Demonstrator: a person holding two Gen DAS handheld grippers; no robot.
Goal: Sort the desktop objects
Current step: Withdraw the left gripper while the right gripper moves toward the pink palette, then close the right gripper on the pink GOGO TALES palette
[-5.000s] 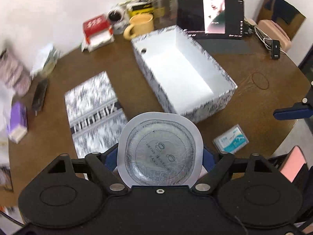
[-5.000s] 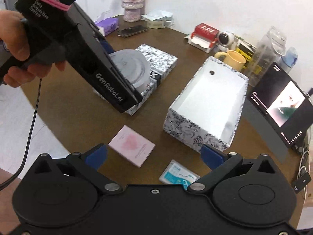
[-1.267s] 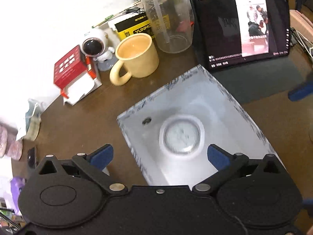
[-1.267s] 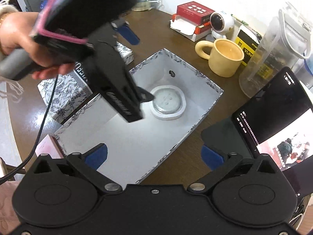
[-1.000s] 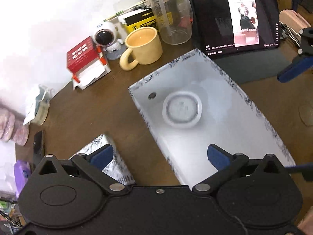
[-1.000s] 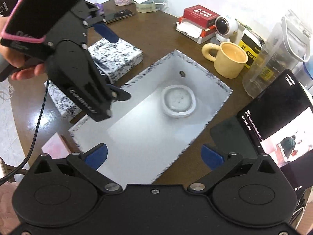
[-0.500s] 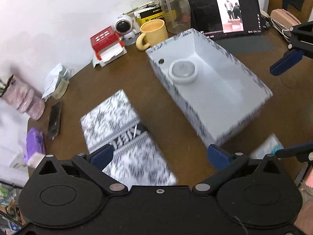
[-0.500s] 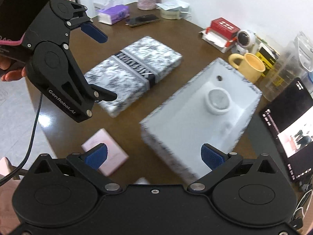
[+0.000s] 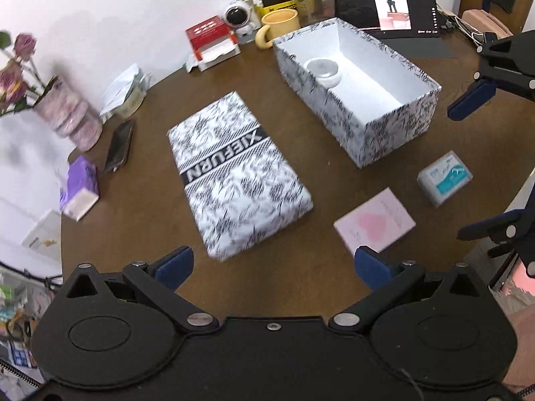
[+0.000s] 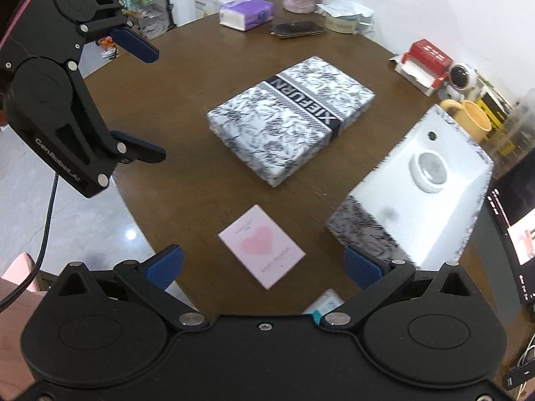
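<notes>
1. your left gripper [image 9: 272, 264] is held above the near edge of the desk [image 9: 157, 214], its jaws spread wide and nothing between them.
2. your right gripper [image 10: 262, 265] is wide apart too and empty, above the pink card [image 10: 261, 245] that lies flat near the near edge.
3. the round white dish [image 9: 323, 68] sits inside the open patterned box [image 9: 394, 127], at the box's far end, close to the small hole in its end wall.
4. the box lid [image 9: 235, 173], with the word "xiefurn" on a dark band, lies flat in the middle of the desk, apart from the box.
5. a small white and teal pack [image 9: 444, 177] lies near the right edge, just beside the pink card.
6. a yellow mug [image 9: 279, 26] and a tablet [image 9: 384, 1] stand along the far edge, behind the box.
</notes>
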